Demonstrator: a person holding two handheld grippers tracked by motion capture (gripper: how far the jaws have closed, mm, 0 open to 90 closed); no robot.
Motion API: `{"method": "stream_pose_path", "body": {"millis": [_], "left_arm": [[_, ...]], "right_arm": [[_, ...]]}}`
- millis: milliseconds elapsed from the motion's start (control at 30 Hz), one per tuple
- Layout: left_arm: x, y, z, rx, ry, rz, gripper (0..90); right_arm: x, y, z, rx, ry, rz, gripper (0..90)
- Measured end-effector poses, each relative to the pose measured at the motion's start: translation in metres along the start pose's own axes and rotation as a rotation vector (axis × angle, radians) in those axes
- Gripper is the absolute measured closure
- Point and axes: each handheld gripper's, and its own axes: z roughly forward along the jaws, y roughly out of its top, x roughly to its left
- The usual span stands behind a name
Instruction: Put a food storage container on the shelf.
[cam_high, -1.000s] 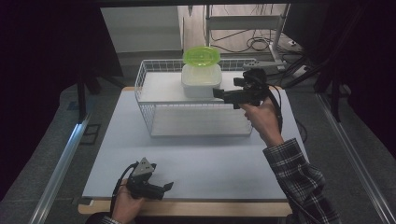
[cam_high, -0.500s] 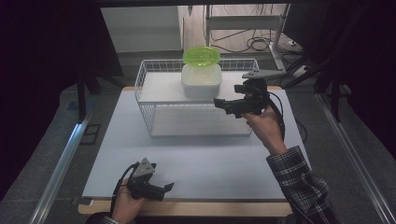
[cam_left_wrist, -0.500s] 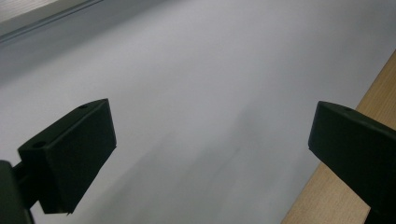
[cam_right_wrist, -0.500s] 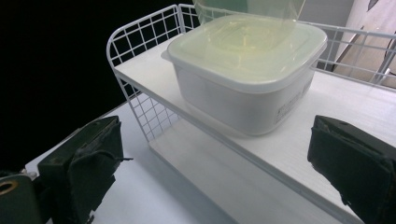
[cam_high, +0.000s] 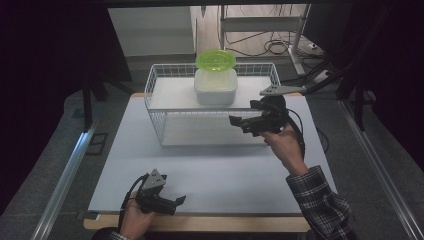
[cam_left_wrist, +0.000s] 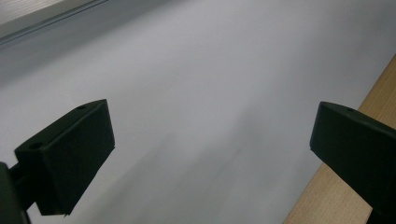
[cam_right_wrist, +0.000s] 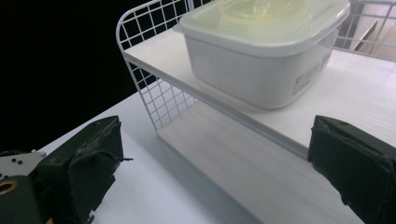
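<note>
Approach step, judged: right gripper held beside the wire rack, jaws spread wide and empty, aimed at the white container on the upper shelf, green lid on top. Left gripper parked low, likewise spread. Next: advance level, straddle container walls, then close

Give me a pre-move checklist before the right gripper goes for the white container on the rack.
1. Right gripper open: ok, fingers apart and empty.
2. White container upright on the wire rack's upper shelf: ok.
3. Green lid seated flat: not ok, it stands propped behind the container.
4. Path to the container free: ok, nothing between.
5. Left gripper out of the way: ok, open near the table's front edge.
</note>
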Motion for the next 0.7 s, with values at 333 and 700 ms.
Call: {"method": "stream_pose_path", "body": {"millis": [333, 700], "left_arm": [[0.000, 0.000, 0.000, -0.012, -0.014, -0.012, 0.0], [0.001, 0.000, -0.001, -0.034, -0.034, -0.028, 0.0]], "right_arm": [[0.000, -0.018, 0.002, 0.012, 0.030, -0.007, 3.7], [0.000, -0.041, 0.004, 0.028, 0.039, -0.017, 3.0]]}}
